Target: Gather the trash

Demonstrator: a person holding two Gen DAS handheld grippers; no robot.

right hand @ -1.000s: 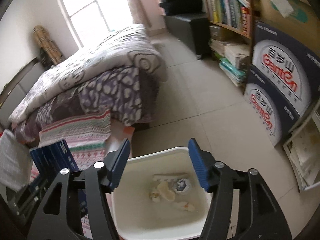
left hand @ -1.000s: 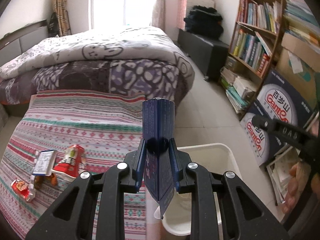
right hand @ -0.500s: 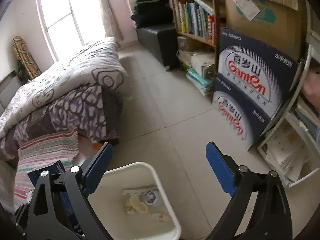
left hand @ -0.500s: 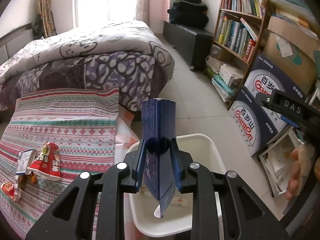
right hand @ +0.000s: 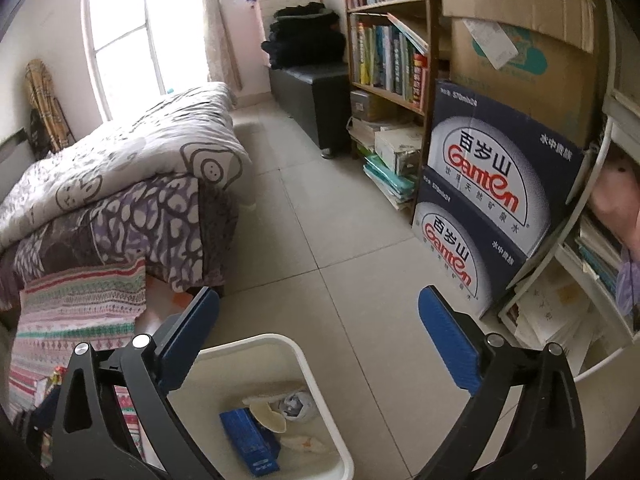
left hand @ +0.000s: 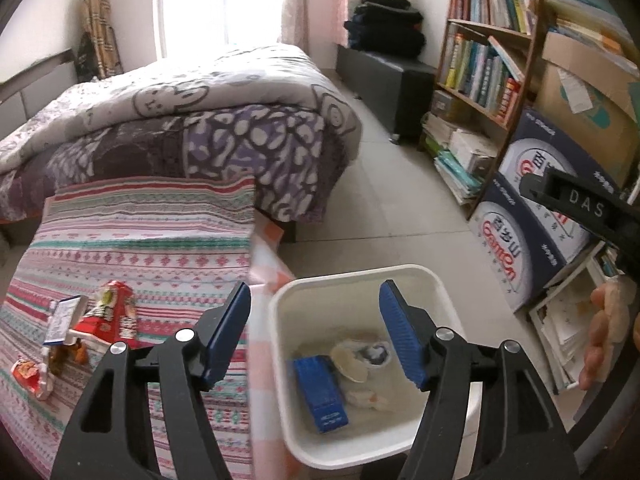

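Left wrist view shows the left gripper (left hand: 316, 332) with its two blue pads wide apart and nothing between them. It hangs over a white bin (left hand: 436, 284) that stands on the tiled floor (left hand: 392, 208), right beside the striped blanket (left hand: 140, 240).

Inside the bin lies a blue box (left hand: 320, 392), flat on the bottom at the left side. Next to it are some pale bits of trash: a round cream piece (left hand: 350, 364), a crumpled grey paper ball (left hand: 374, 354) and a soft white scrap (left hand: 366, 398). The blue box touches the cream piece.

On the striped blanket, well apart from the bin, more trash lies in a little heap. A red snack packet (left hand: 114, 316) is there, with a small white and blue carton (left hand: 64, 318) just beside it and a small red wrapper (left hand: 28, 374) near the edge.

Right wrist view shows the right gripper (right hand: 320, 340) with its blue pads wide apart too, holding nothing. It sits above the floor, with the bin (right hand: 304, 364) low down at its left side. The blue box (right hand: 250, 444) shows in the bin from here as well.

Behind is a bed (right hand: 120, 160) with a grey and purple quilt. Two big dark blue cardboard boxes (right hand: 492, 208) with red letters stand by a bookshelf (right hand: 388, 52) full of books.
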